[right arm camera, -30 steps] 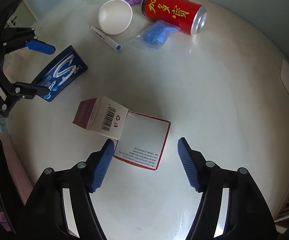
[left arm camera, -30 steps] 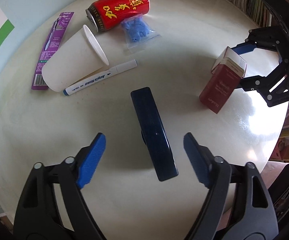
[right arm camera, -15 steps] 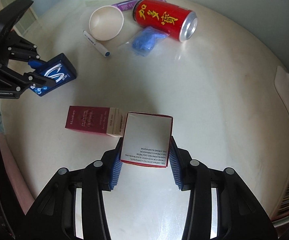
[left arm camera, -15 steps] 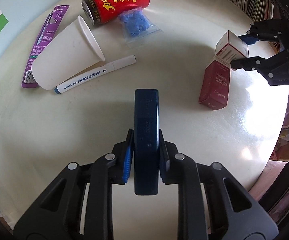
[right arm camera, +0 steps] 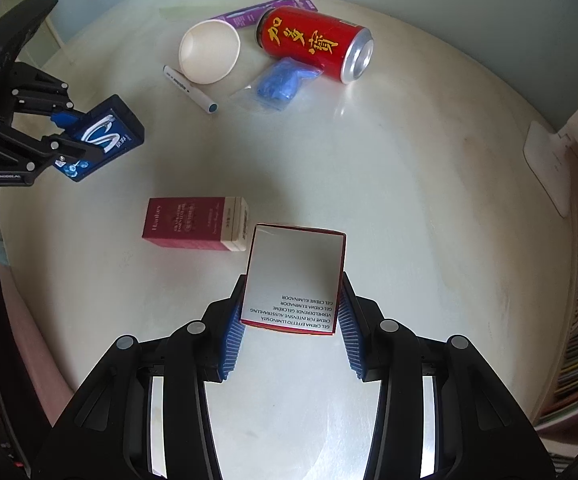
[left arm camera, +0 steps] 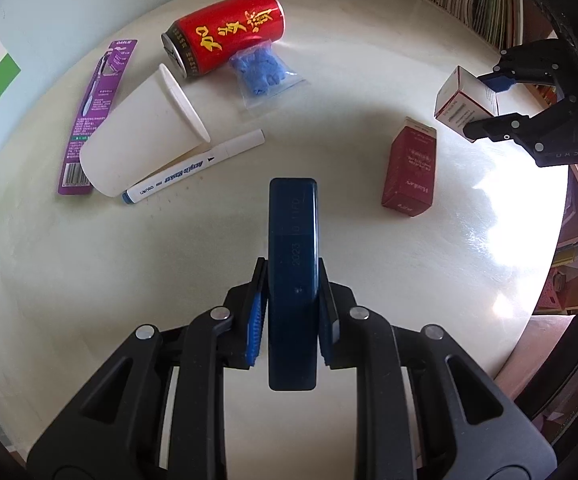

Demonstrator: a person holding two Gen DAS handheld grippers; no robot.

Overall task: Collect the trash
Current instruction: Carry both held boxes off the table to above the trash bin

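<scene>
One paper cup [left arm camera: 145, 140] – on its side, empty.

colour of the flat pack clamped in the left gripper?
Dark blue flat pack with a silver-white swirl logo; best in the right wrist view.

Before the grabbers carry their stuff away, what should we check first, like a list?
1. Left gripper shut on the blue pack: ok.
2. Right gripper shut on the white box: ok.
3. White box lifted clear of the maroon box: ok, the maroon box lies alone on the table.
4. Blue pack off the table: looks ok from the right wrist view.
5. Where the trash goes: cannot tell, no bin in view.
6. Still to collect: can, cup, marker, baggie.
</scene>
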